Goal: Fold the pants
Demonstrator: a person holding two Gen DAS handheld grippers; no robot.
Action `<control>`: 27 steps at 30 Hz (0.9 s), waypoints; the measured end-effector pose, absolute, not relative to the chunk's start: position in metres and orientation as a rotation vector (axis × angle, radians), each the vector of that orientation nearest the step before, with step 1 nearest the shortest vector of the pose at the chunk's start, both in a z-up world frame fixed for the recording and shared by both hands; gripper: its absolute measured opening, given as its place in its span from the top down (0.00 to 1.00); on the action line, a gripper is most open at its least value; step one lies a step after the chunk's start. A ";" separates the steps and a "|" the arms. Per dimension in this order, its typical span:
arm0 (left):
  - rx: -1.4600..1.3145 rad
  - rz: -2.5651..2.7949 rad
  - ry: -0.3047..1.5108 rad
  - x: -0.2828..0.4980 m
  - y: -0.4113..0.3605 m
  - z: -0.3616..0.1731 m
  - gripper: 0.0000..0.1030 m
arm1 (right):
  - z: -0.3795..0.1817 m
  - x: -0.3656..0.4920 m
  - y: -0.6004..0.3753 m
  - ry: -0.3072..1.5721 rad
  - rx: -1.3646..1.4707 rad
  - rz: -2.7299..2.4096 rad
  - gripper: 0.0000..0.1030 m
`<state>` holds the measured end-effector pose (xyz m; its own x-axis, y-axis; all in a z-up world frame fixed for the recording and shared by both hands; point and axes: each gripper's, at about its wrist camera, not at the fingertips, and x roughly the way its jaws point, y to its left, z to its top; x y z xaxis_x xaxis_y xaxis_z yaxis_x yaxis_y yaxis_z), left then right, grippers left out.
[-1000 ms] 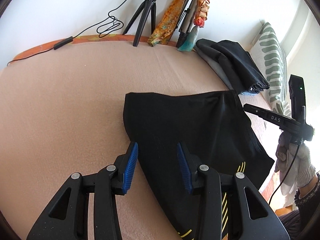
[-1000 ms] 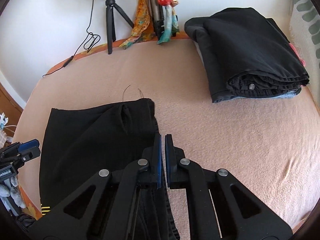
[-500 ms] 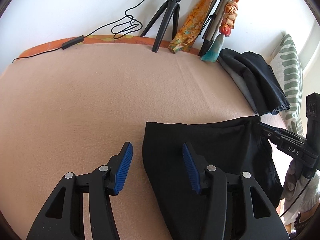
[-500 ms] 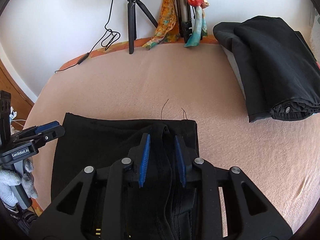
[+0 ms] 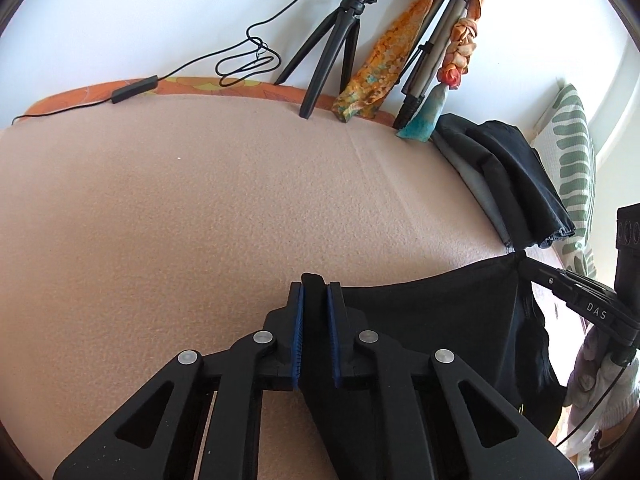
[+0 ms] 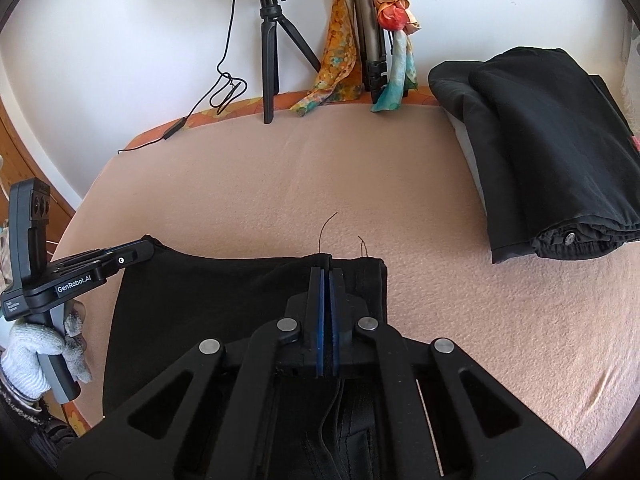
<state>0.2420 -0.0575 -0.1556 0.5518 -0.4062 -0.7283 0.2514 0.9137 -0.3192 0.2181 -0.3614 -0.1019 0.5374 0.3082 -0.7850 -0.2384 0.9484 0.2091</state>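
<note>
The black pants (image 5: 432,320) lie on the tan blanket, their far edge stretched between my two grippers. My left gripper (image 5: 315,286) is shut on the left corner of that edge; it also shows in the right wrist view (image 6: 136,254). My right gripper (image 6: 325,270) is shut on the edge near the right corner of the pants (image 6: 224,300); it shows in the left wrist view (image 5: 524,258) too. The cloth between them is taut. Two loose threads stick out by the right gripper.
A pile of folded black clothes (image 6: 552,152) sits at the right on the bed. A ring-light tripod (image 6: 270,52), its cable (image 5: 240,62) and colourful scarves (image 6: 340,60) stand along the back wall. A green-patterned pillow (image 5: 576,160) lies far right.
Both grippers moved back toward the near side of the pants. The left gripper closed on the pants' corner. The right gripper opened briefly, then closed on the edge. The edge is now pulled taut.
</note>
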 end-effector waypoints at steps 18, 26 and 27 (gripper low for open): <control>-0.392 -0.451 1.025 0.205 -0.015 -0.148 0.41 | -0.115 0.186 -0.411 1.074 0.240 0.463 0.21; -0.490 -0.505 1.107 0.201 -0.026 -0.169 0.41 | -0.143 0.200 -0.427 1.154 0.394 0.558 0.18; -0.486 -0.514 1.109 0.202 -0.028 -0.169 0.41 | -0.144 0.202 -0.427 1.152 0.401 0.568 0.17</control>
<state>0.2021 -0.0281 -0.1688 0.3549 -0.6109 -0.7077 0.1454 0.7838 -0.6037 0.2019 -0.4267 -0.1441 0.2926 0.6098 -0.7366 -0.2132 0.7925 0.5714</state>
